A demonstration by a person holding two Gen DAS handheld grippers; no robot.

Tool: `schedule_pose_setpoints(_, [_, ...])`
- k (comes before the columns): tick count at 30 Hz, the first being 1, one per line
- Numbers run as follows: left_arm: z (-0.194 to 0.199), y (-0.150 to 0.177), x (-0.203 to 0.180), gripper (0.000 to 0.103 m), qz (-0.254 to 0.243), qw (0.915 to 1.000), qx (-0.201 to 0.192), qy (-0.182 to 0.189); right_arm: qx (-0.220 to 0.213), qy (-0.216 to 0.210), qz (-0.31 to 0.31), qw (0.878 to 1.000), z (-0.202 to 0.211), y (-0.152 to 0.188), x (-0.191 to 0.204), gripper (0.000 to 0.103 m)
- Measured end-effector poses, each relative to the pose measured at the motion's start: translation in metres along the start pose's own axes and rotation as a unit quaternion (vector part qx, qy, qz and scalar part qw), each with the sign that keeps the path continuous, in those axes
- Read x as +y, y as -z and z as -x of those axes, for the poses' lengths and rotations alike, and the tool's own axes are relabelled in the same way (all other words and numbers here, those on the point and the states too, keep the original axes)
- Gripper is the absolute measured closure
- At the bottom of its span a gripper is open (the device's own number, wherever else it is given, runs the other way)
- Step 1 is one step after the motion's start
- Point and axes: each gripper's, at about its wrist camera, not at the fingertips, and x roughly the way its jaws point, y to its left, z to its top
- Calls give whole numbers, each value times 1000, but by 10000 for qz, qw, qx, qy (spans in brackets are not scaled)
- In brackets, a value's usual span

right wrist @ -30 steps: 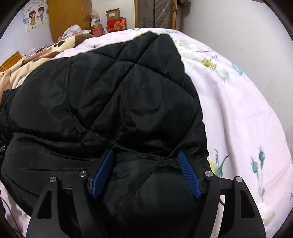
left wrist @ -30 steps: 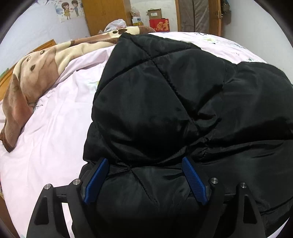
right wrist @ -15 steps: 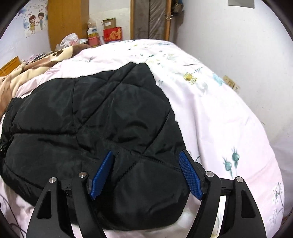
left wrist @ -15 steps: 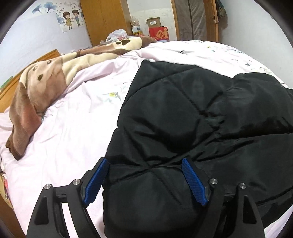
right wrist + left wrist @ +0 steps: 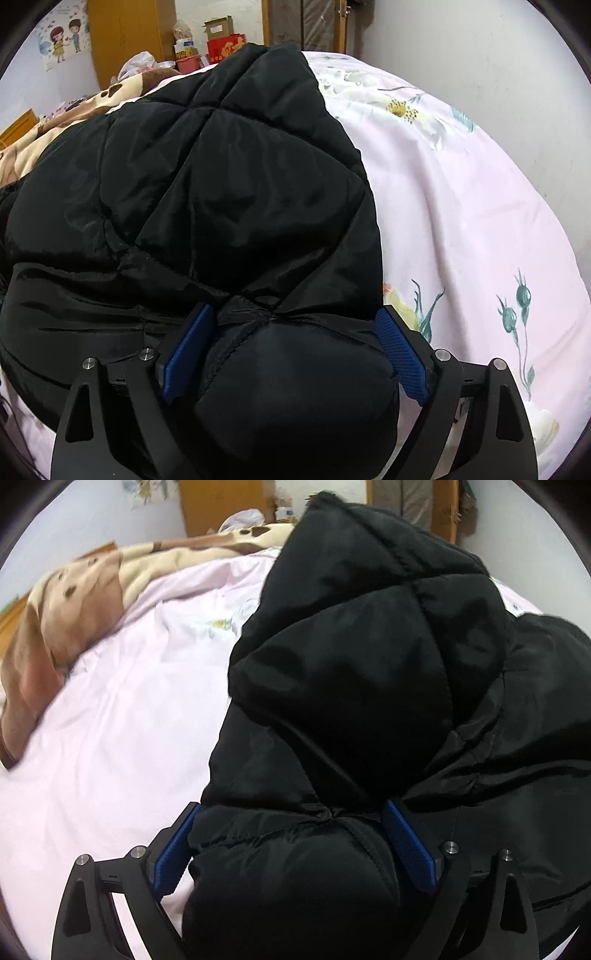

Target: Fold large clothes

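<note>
A black quilted puffer jacket (image 5: 351,664) lies folded over on a pale pink floral bed sheet (image 5: 110,757). My left gripper (image 5: 290,806) straddles the jacket's near left corner, jaws opening. The puffy corner bulges between the blue pads, and a strip of sheet shows beside the left pad (image 5: 173,849). My right gripper (image 5: 293,310) straddles the near right corner of the jacket (image 5: 221,184), its jaws also opening. There the padding swells to fill the gap between the pads. Neither grip pinches the fabric.
A brown and cream animal-print blanket (image 5: 74,609) is heaped along the bed's far left. Bare sheet (image 5: 461,203) stretches right of the jacket up to a white wall (image 5: 480,55). A wooden wardrobe (image 5: 129,37) and a red box (image 5: 225,46) stand beyond the bed.
Both pairs of blue pads stand wider apart than half a second ago. The jacket looms larger and higher in both views, as both cameras have moved in closer. The left view is blurred.
</note>
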Motion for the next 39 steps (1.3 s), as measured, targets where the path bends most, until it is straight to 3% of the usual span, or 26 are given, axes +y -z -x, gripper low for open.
schedule_pose_setpoints(4, [12,-12,10,7,-73,9997,96,204,-2,-57,-7,10000,17,2,-10,14])
schedule_pose_setpoints(10, [21,-30,46,7,218,9940,352,1011,19,-391,-113,9992,40,-11,-26,14])
schedule_pose_setpoints(13, [23,-44,58,7,-3,9928,311,1155,-17,-479,-17,9988,52,-12,-39,14])
schedule_pose_setpoints(17, [12,-62,68,7,13,9819,705,1760,-64,-604,30,9982,60,-20,-51,14])
schedule_pose_setpoints(22, [-8,-74,72,7,130,9703,1047,2177,151,-977,-292,9947,49,-30,-67,13])
schedule_pose_setpoints(32, [-37,-81,60,6,-203,9624,1304,2373,572,-1514,-250,9865,13,-45,-66,13])
schedule_pose_setpoints(39, [-69,-78,56,0,-148,9475,1750,2672,1050,-2392,-353,9646,-25,-46,-61,13])
